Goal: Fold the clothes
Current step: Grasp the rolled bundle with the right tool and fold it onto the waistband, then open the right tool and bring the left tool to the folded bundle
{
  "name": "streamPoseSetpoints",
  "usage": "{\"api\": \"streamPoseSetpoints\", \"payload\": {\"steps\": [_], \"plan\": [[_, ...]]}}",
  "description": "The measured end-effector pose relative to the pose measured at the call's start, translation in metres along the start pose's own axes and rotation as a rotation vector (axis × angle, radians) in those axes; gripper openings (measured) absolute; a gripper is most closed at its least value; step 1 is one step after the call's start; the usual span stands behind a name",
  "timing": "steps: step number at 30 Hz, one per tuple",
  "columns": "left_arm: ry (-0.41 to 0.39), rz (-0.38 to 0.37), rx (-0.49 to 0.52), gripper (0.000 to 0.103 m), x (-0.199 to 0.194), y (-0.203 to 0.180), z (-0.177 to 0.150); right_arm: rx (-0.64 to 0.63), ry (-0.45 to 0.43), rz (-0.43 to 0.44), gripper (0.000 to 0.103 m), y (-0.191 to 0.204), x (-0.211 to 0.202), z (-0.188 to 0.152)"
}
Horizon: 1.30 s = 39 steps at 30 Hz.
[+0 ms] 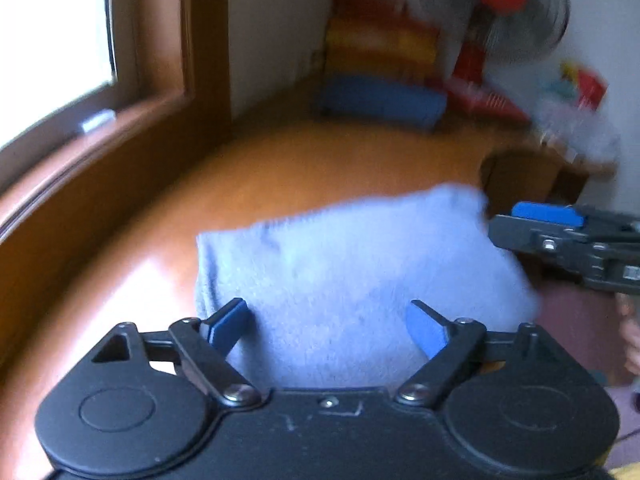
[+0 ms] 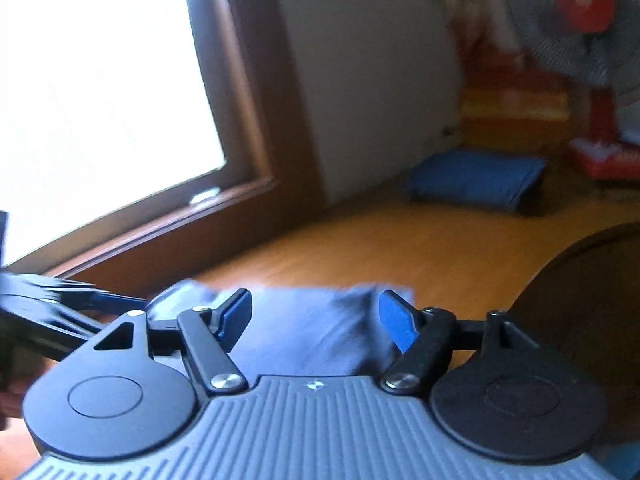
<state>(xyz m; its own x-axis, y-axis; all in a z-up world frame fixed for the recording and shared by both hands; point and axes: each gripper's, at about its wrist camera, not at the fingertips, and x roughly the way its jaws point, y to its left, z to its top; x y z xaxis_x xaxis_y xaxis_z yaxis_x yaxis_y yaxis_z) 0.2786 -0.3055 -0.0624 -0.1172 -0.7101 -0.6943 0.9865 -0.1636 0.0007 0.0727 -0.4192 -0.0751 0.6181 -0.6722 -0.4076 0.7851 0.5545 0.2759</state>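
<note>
A light blue fleecy garment (image 1: 352, 276) lies folded into a rough rectangle on the orange wooden surface (image 1: 328, 160). My left gripper (image 1: 328, 328) is open, its blue-padded fingers spread over the near edge of the garment. My right gripper (image 2: 316, 316) is open too, over the same cloth (image 2: 312, 328), which looks darker blue in that view. The right gripper also shows in the left wrist view (image 1: 560, 236), at the garment's right end. Both views are blurred.
A folded dark blue cloth (image 1: 384, 104) lies at the far end by the wall, with red and yellow folded things (image 1: 380, 44) stacked behind it. A red fan (image 1: 500, 0) stands at the back right. A window (image 2: 100, 92) is on the left. A dark wooden chair back (image 2: 592, 308) is at the right.
</note>
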Motion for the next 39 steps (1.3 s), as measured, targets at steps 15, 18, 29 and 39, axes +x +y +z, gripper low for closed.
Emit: {"api": "streamPoseSetpoints", "payload": {"steps": [15,18,29,39], "plan": [[0.071,0.136,-0.043,0.103,-0.008,-0.011,-0.010,0.048,0.044,-0.080,0.075,0.009,-0.016,-0.032],[0.081,0.164,-0.041,0.103,-0.018,-0.017,-0.017,0.073,0.042,-0.085,0.076,0.004,-0.027,-0.037],[0.138,0.294,-0.165,0.103,-0.017,-0.028,-0.030,0.046,0.068,0.007,0.077,-0.029,-0.027,-0.031],[0.187,0.535,-0.362,0.103,-0.008,-0.060,-0.034,-0.195,0.158,0.184,0.077,-0.108,-0.008,0.003]]}}
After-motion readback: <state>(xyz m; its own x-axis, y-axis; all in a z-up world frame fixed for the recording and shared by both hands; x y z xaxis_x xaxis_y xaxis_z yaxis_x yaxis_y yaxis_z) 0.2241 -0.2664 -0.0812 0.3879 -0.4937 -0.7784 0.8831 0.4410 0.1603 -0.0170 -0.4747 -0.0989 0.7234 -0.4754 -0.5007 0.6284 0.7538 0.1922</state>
